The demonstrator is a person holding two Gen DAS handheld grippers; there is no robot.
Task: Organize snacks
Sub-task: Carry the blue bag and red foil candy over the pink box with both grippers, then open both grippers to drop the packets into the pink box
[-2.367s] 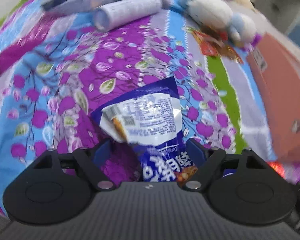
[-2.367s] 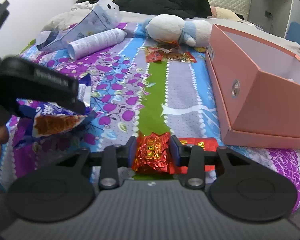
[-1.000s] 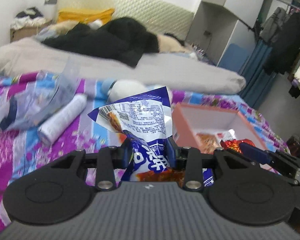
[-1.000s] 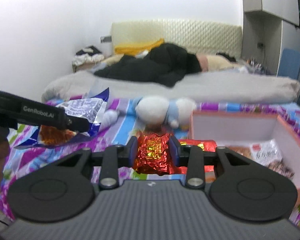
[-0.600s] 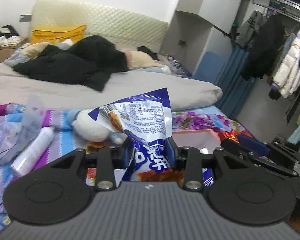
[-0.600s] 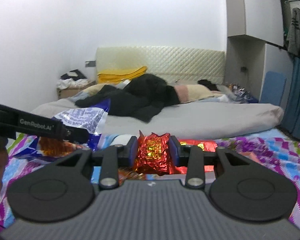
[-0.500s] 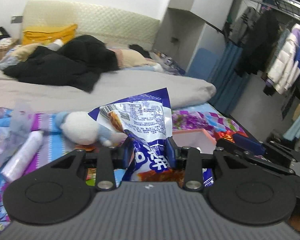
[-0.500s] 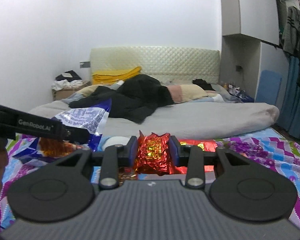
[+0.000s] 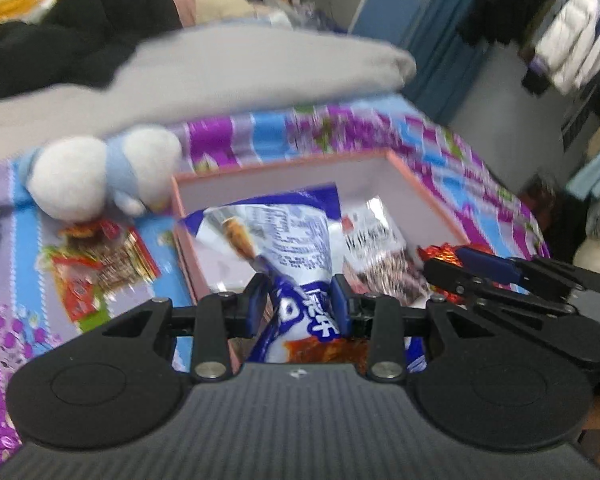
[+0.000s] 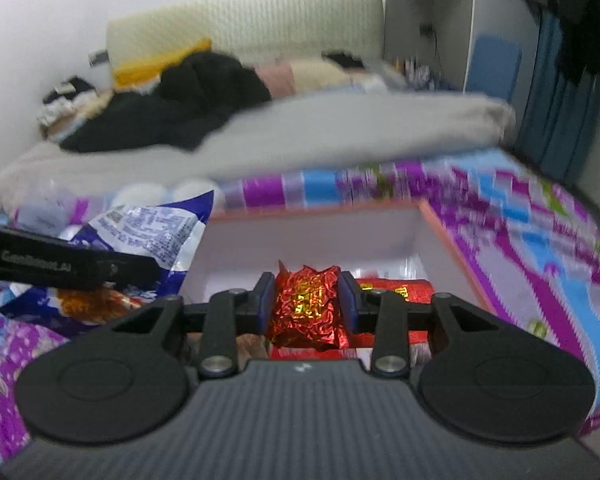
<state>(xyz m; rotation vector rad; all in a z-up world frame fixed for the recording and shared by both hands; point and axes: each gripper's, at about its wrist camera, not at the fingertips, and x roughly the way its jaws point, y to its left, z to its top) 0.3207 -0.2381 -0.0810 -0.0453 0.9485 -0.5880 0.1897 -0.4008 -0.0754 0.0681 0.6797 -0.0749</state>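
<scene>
Blue-and-white foil snack bag (image 9: 296,240), crinkled, is clamped in the left gripper (image 9: 298,304) at lower centre. Red foil packet (image 10: 306,304) is clamped in the right gripper (image 10: 307,300). Beyond: pink box (image 9: 380,160), centre; plush toy (image 9: 100,172), upper left.

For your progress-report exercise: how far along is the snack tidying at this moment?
Done: some packets already lie in the pink box. In hand: the left gripper clamps a blue snack bag, the right gripper a red foil packet. Left: red packets on the bedspread beside the plush toy.
</scene>
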